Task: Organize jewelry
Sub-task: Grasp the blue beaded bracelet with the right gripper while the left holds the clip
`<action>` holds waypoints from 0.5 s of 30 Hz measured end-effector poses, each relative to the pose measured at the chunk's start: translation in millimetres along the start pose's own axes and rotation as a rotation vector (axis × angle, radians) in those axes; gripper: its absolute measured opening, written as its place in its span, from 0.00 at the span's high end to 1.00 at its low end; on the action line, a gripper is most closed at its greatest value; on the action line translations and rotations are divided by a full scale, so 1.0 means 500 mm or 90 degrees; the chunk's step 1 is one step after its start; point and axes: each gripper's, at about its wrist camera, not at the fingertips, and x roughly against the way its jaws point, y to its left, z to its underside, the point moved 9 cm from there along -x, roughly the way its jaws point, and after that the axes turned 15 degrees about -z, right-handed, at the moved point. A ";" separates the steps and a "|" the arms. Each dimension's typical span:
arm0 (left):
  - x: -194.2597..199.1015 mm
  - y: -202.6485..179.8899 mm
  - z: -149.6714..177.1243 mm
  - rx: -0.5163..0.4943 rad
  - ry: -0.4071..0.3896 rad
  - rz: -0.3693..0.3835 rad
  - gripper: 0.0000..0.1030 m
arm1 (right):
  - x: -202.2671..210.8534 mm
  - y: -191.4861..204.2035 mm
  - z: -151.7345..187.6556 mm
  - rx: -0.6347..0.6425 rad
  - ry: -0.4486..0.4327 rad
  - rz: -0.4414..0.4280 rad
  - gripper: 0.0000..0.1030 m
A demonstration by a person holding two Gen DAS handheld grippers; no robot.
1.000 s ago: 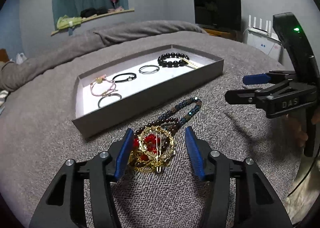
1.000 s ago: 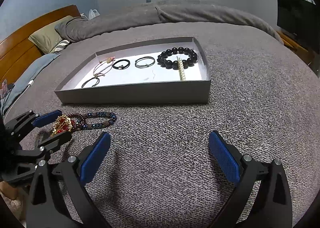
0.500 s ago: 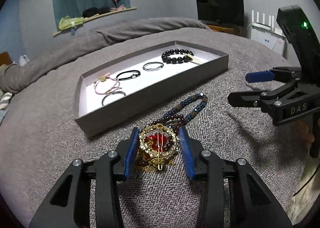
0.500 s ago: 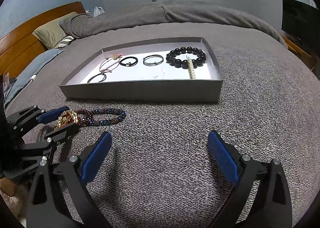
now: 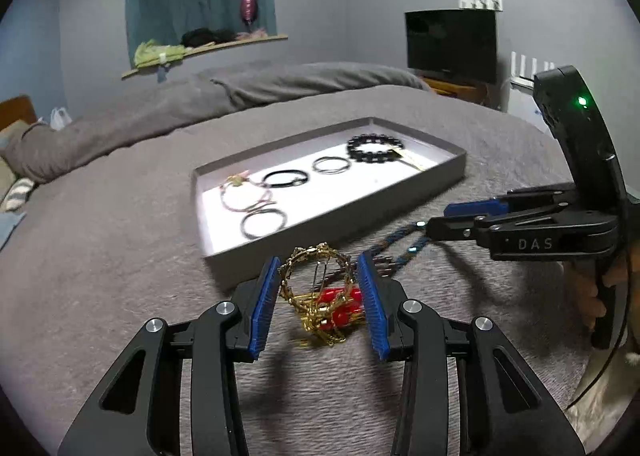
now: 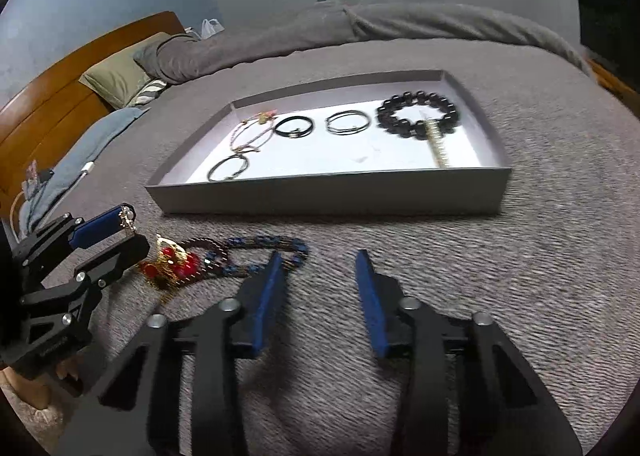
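Pinching a gold ring ornament with red beads [image 5: 320, 288] between its blue pads, the left gripper [image 5: 320, 296] sits at lower centre of its view, just before the grey tray [image 5: 224, 260] on the bedspread [image 5: 100, 256]. A dark beaded strand [image 6: 256, 252] trails right. The right gripper [image 6: 320, 296] is closing, nothing between its fingers, its left pad [image 6: 268, 296] beside the strand's end.

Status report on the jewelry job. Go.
Left gripper clamped on gold-and-red piece. Right gripper closing, nothing between pads. Beaded strand tangled with piece, trailing on bedspread.
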 end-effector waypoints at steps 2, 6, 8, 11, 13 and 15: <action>-0.004 0.018 0.002 0.015 0.009 -0.004 0.60 | -0.009 0.006 -0.005 -0.007 0.002 -0.007 0.71; -0.014 0.047 0.009 0.041 0.026 -0.005 0.60 | -0.034 0.009 -0.010 -0.017 0.018 -0.013 0.73; -0.018 0.053 0.011 0.044 0.031 -0.004 0.60 | -0.044 0.010 -0.006 -0.012 0.027 -0.006 0.76; -0.017 0.058 0.010 0.054 0.034 0.002 0.60 | -0.051 0.013 -0.001 -0.007 0.034 -0.005 0.84; -0.007 0.065 0.001 0.073 0.023 0.018 0.60 | -0.051 0.015 0.000 -0.004 0.034 -0.004 0.90; 0.005 0.069 -0.007 0.090 0.016 0.033 0.60 | -0.047 0.014 -0.001 -0.005 0.028 -0.007 0.91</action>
